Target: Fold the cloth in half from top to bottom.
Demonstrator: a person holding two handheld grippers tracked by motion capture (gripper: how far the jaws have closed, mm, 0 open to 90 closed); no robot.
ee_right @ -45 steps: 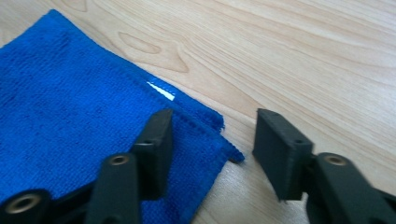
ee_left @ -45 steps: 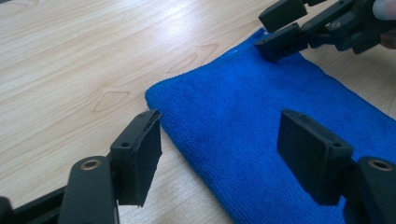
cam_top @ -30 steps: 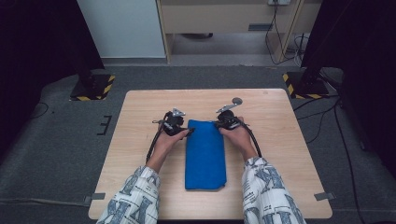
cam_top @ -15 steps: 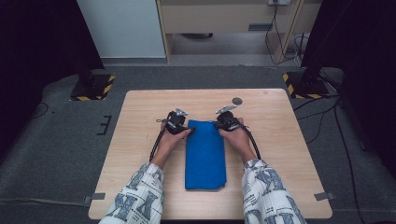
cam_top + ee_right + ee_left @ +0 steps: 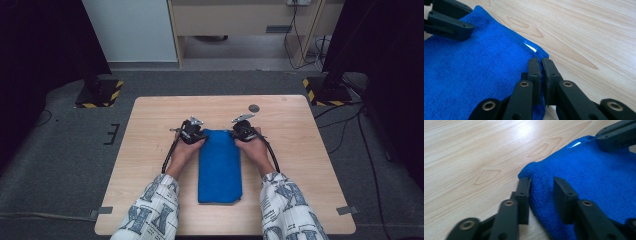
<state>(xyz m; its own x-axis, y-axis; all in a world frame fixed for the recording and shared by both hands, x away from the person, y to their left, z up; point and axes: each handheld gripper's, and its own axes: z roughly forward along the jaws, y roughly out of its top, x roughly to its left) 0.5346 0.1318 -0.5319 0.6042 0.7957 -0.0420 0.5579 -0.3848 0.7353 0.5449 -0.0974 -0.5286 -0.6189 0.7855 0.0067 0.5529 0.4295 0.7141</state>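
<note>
In the left gripper view the cloth (image 5: 594, 180) runs off the right and bottom edges. The picture's edge crops the other gripper (image 5: 616, 135) above it. The left gripper (image 5: 541, 192) hides the cloth edge under it.

Left tool (image 5: 541, 186) low, jaws apart, just been closing; right tool (image 5: 541, 67) pinched tight.

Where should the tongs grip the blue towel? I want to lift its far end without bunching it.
Take the blue towel at its two far corners, each tongs coming in low from its own outer side: the folded cloth lies flat, and only the edges offer a lip.
</note>
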